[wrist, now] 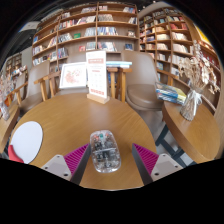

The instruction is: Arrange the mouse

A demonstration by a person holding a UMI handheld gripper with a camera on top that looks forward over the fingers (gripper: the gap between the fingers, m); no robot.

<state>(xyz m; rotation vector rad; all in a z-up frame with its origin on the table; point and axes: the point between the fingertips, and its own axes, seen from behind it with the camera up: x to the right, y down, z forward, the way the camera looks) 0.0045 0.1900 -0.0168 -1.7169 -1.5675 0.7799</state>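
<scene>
Resting on the round wooden table [70, 115], the mouse [104, 148] lies between the two fingers of the gripper [106, 160], which are spread wide with a gap on either side of it. Beyond the mouse a tall sign [97, 77] stands on the table, a white disc [26, 140] lies off to one side, and bookshelves [95, 28] fill the background behind a chair [146, 85].
</scene>
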